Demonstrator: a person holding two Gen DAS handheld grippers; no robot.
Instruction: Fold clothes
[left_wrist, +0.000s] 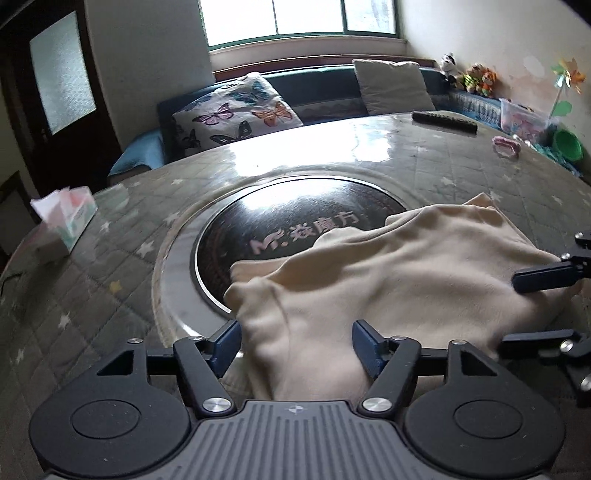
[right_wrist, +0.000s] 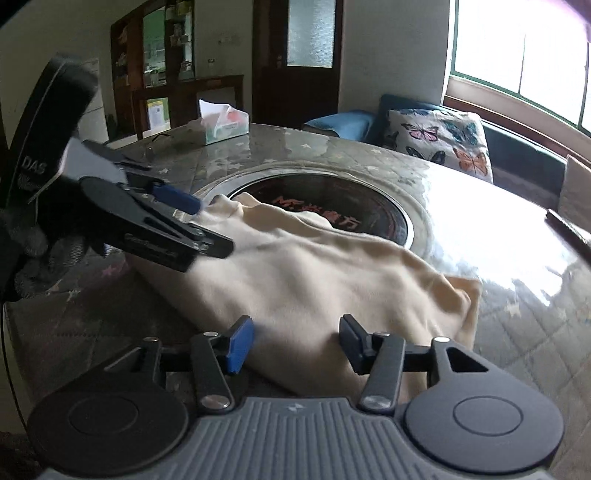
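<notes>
A cream garment (left_wrist: 388, 266) lies rumpled on the round tabletop (left_wrist: 110, 229), its far edge draped over the rim of a dark circular hotplate (left_wrist: 295, 218) set in the middle. In the left wrist view, the left tongs (left_wrist: 295, 343) stand released, their blue-padded jaws spread apart on either side of the garment's near edge, the cloth passing between them without being pinched. The right tongs (left_wrist: 532, 306) enter at that view's right margin, over the garment's right side. In the right wrist view, the right tongs (right_wrist: 295, 343) likewise stand apart, the cloth's near hem lying between the jaws and ungripped. The left tongs (right_wrist: 207, 225) reach in from the left there, tips at the garment's far corner. White lettering on the hotplate reads "Mr." followed by Chinese characters. The letters "DAS" show on a black strap (right_wrist: 33, 162) beside the left tongs. A tissue box (left_wrist: 70, 218) sits well apart near the tabletop's edge.
</notes>
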